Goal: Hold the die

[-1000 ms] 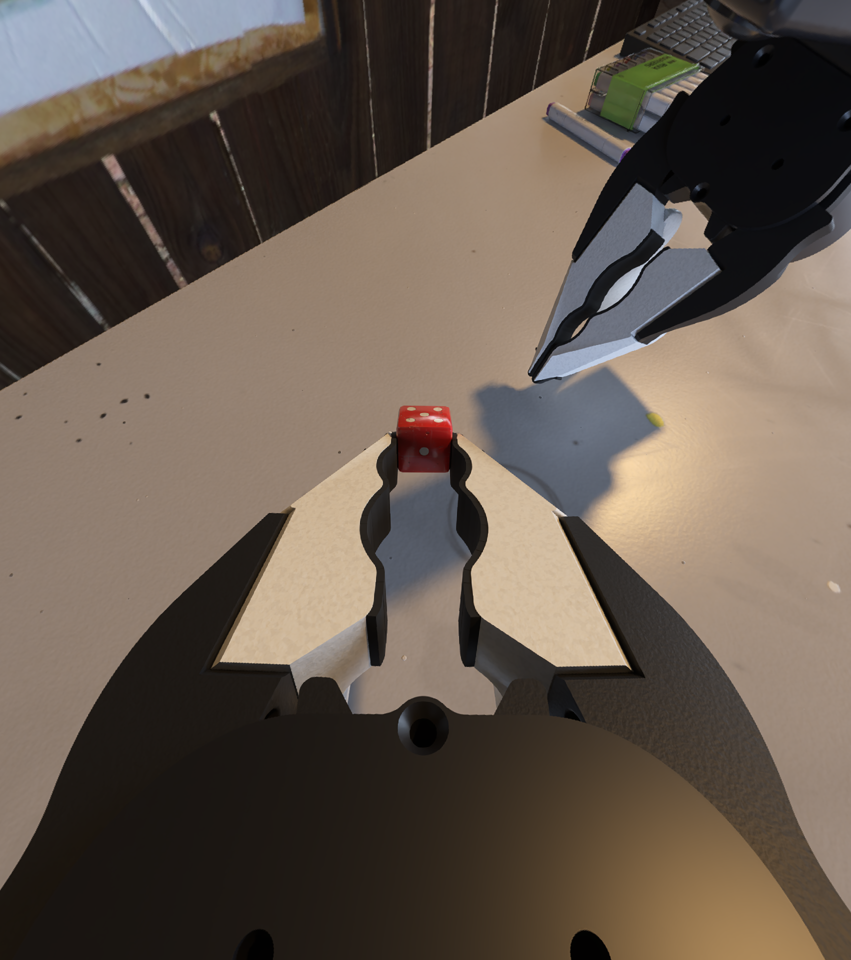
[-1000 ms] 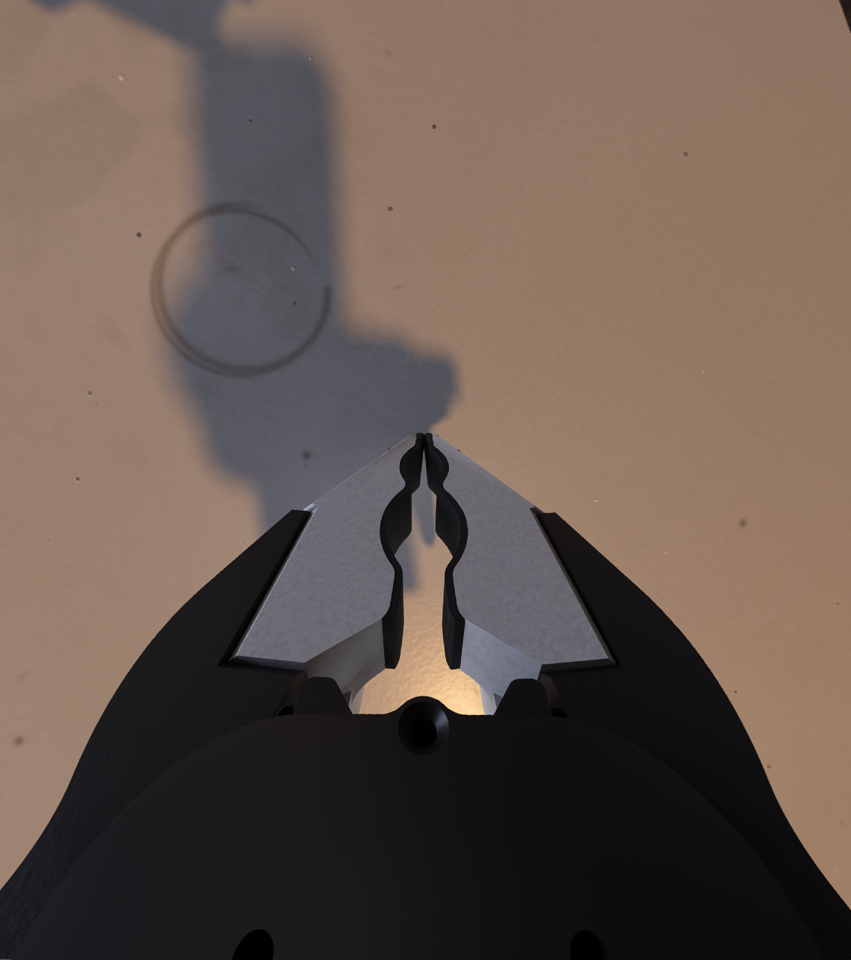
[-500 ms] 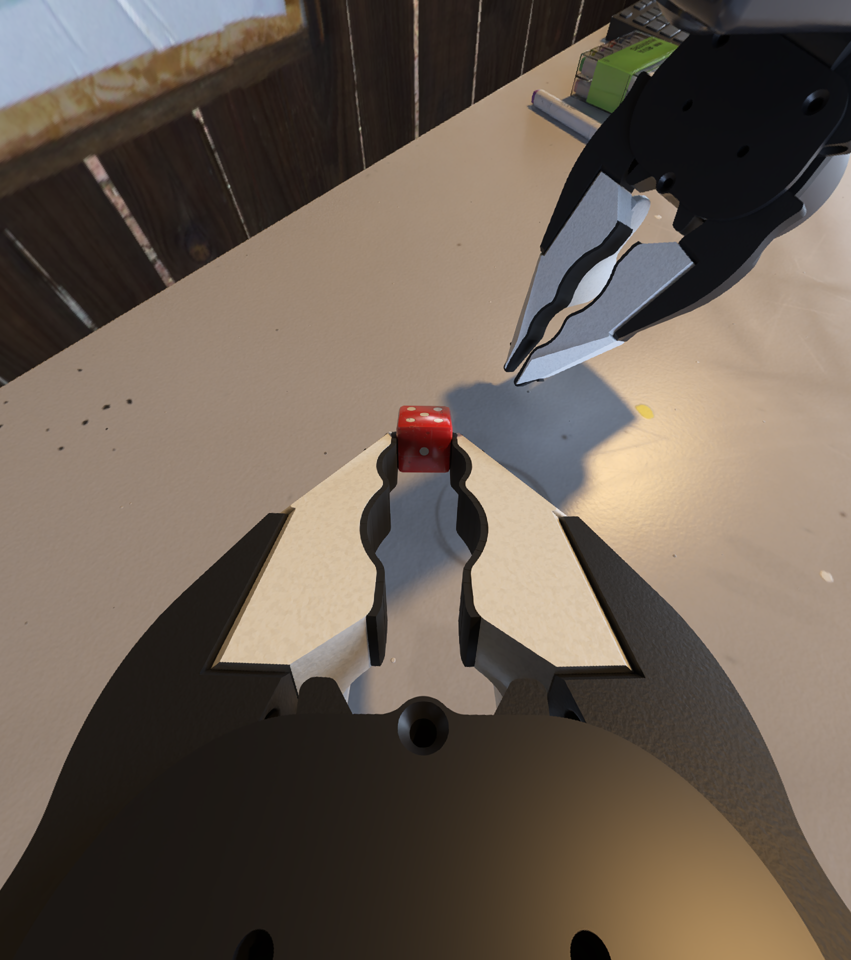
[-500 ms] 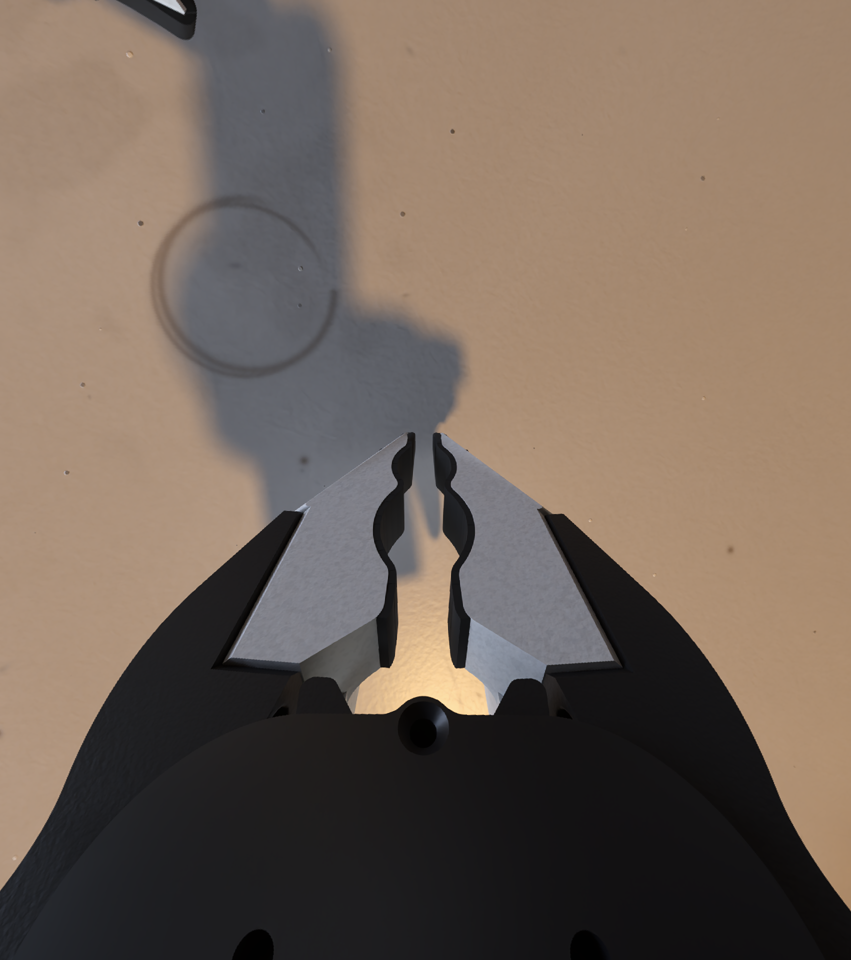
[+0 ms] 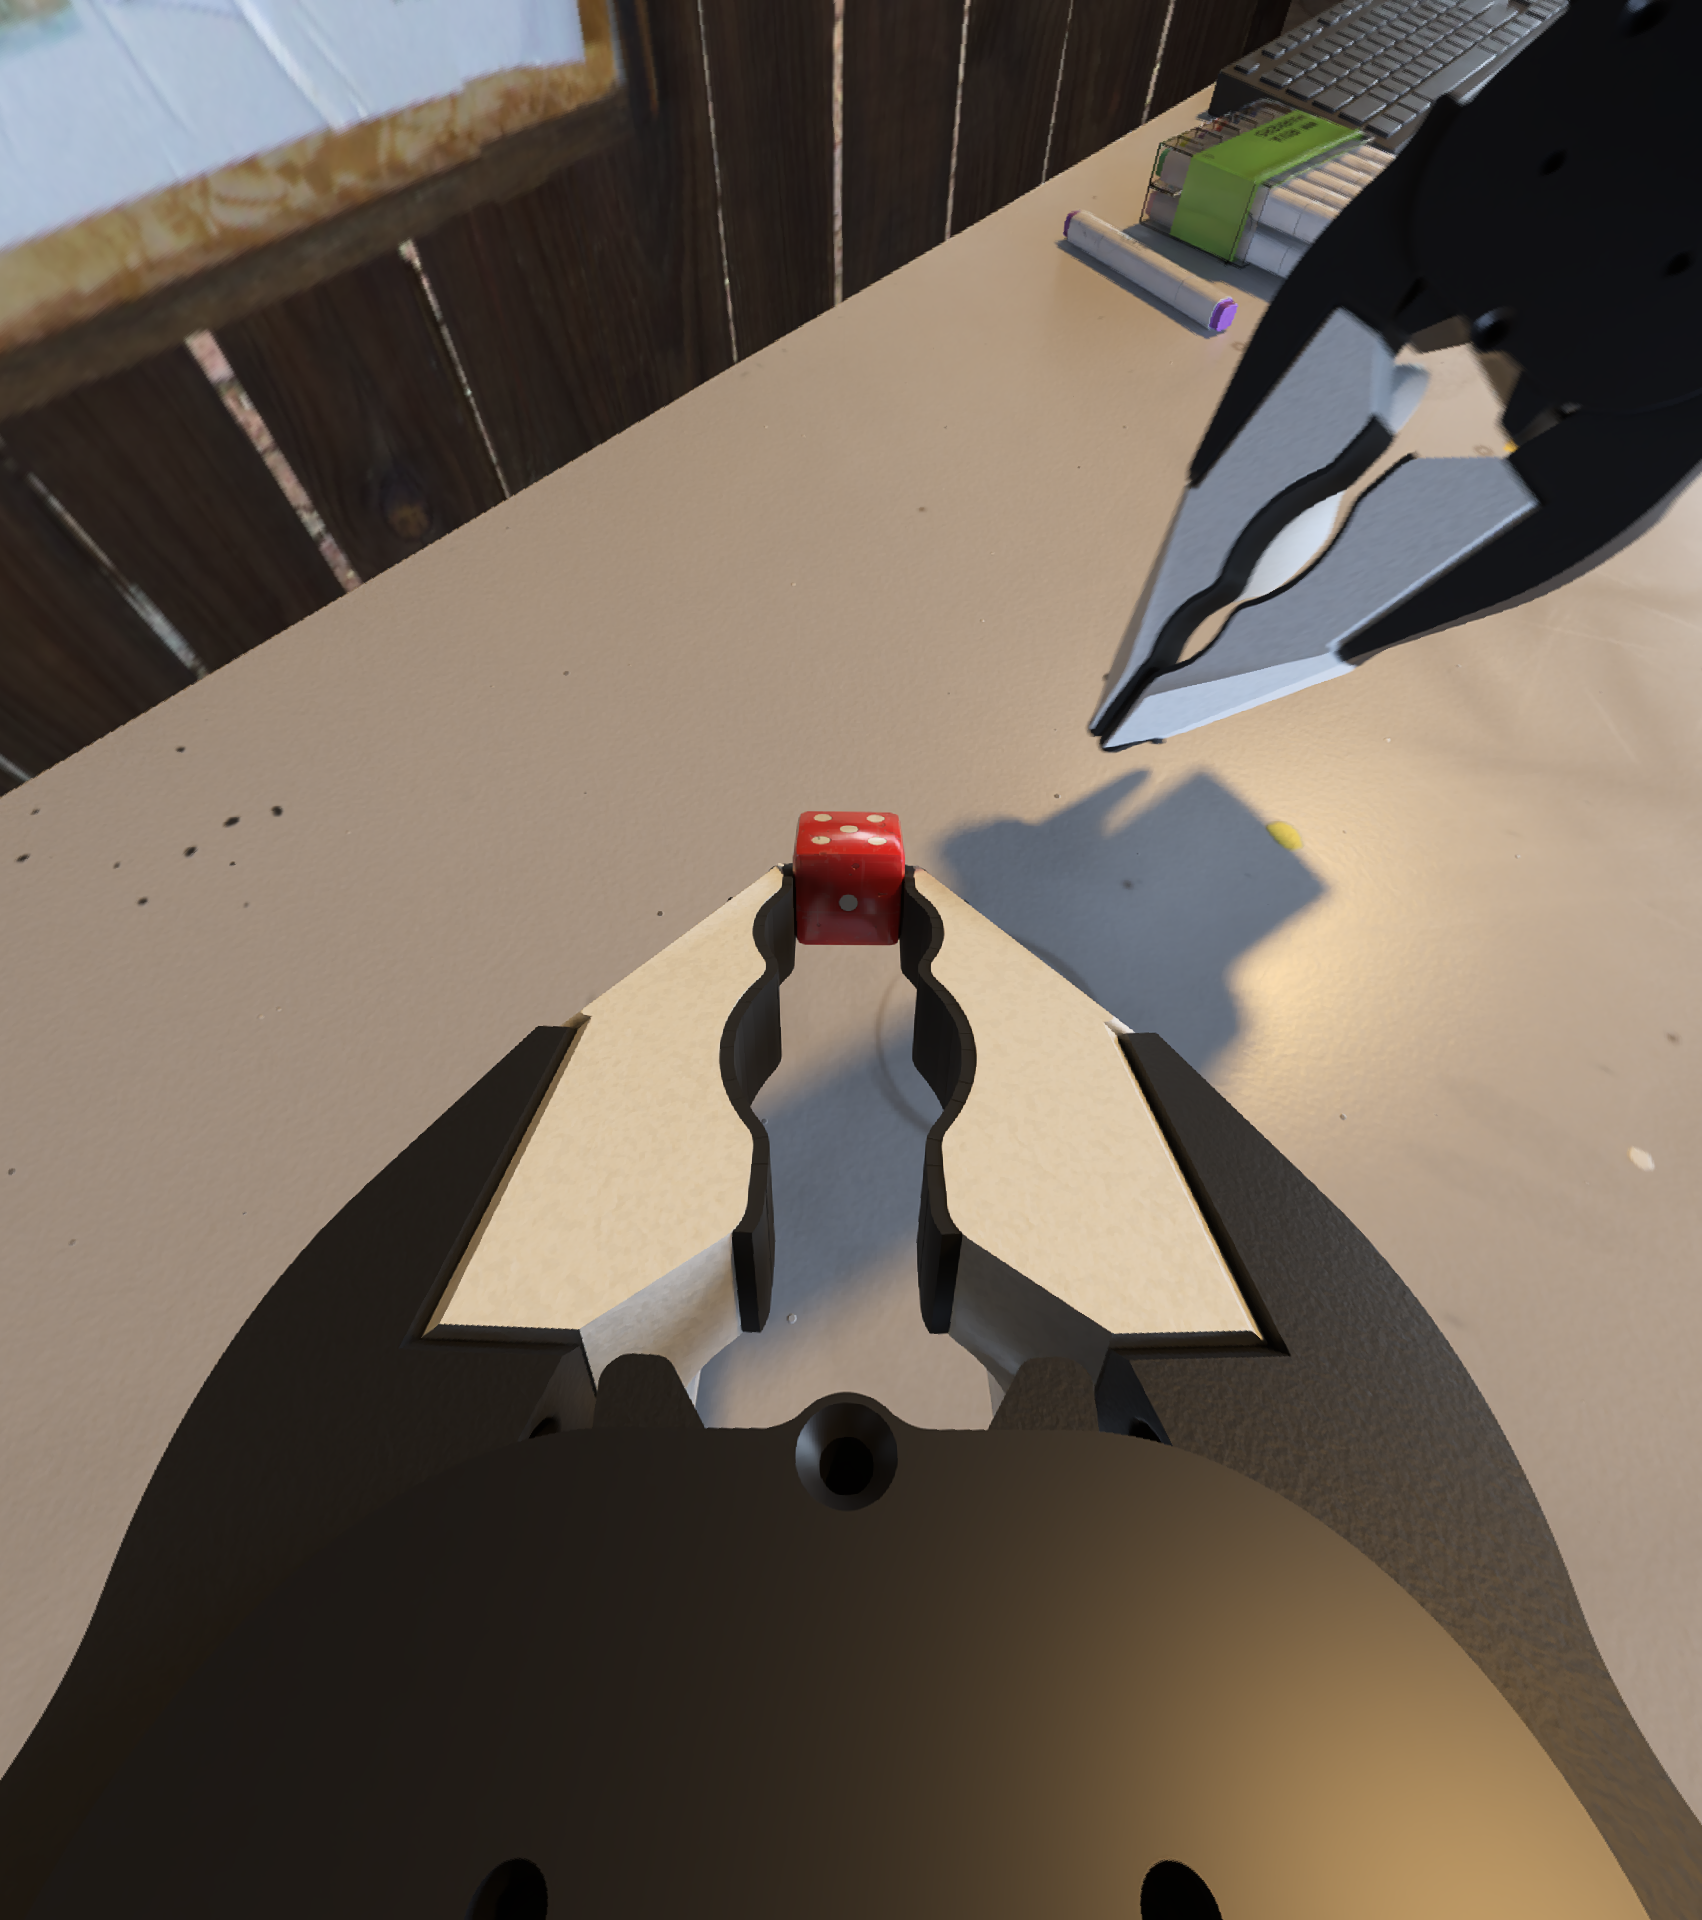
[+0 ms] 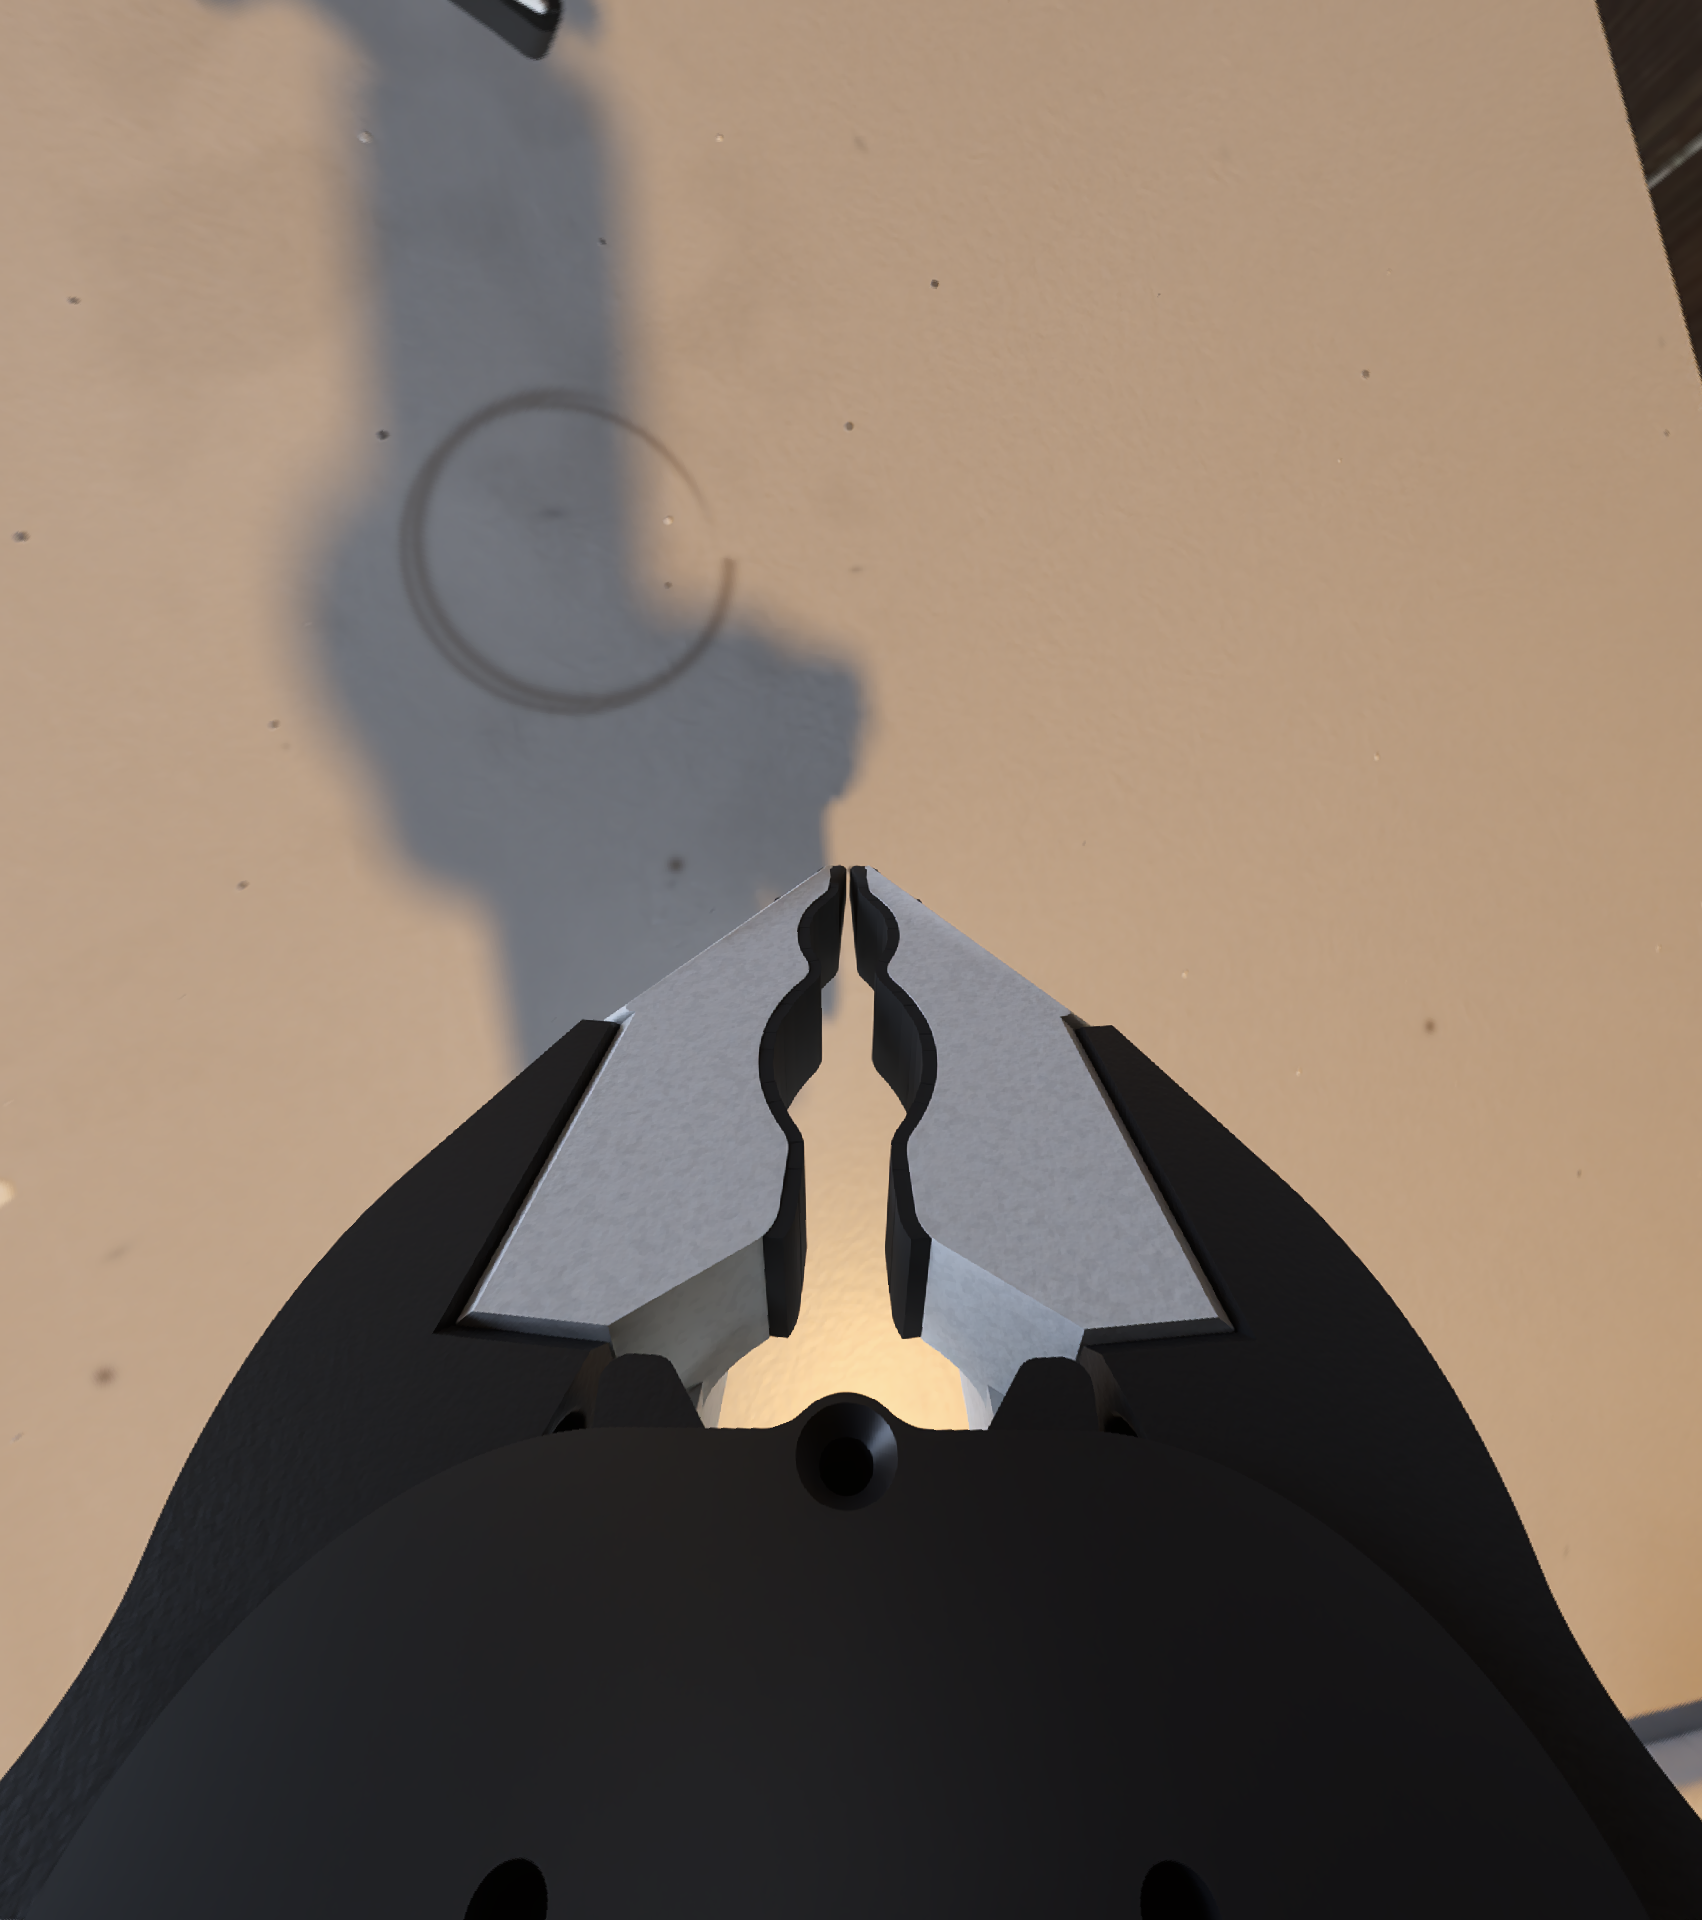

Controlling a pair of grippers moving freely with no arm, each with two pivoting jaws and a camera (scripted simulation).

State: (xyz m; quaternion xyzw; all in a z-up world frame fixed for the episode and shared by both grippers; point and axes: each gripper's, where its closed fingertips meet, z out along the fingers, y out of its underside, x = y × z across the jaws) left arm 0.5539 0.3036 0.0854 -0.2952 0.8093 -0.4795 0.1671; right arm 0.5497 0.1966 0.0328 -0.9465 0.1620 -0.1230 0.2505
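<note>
A small red die [image 5: 848, 878] with white pips sits between the fingertips of my left gripper [image 5: 848, 891], which is shut on it above the beige table [image 5: 514, 727]. My right gripper [image 6: 847, 873] is shut and empty, its tips together, hovering over the table. It also shows in the left wrist view [image 5: 1122, 727], up and to the right of the die, apart from it. The die does not show in the right wrist view.
A dark wooden plank wall [image 5: 411, 395] runs along the table's far edge. A purple-capped marker [image 5: 1148, 270], a green-labelled box of markers [image 5: 1252, 187] and a keyboard [image 5: 1387, 52] lie at the far right. A faint ring mark [image 6: 561, 551] is on the table.
The right gripper opened a little half a second ago and has shut again, drawing back to the right, farther from the die. The left gripper still holds the die.
</note>
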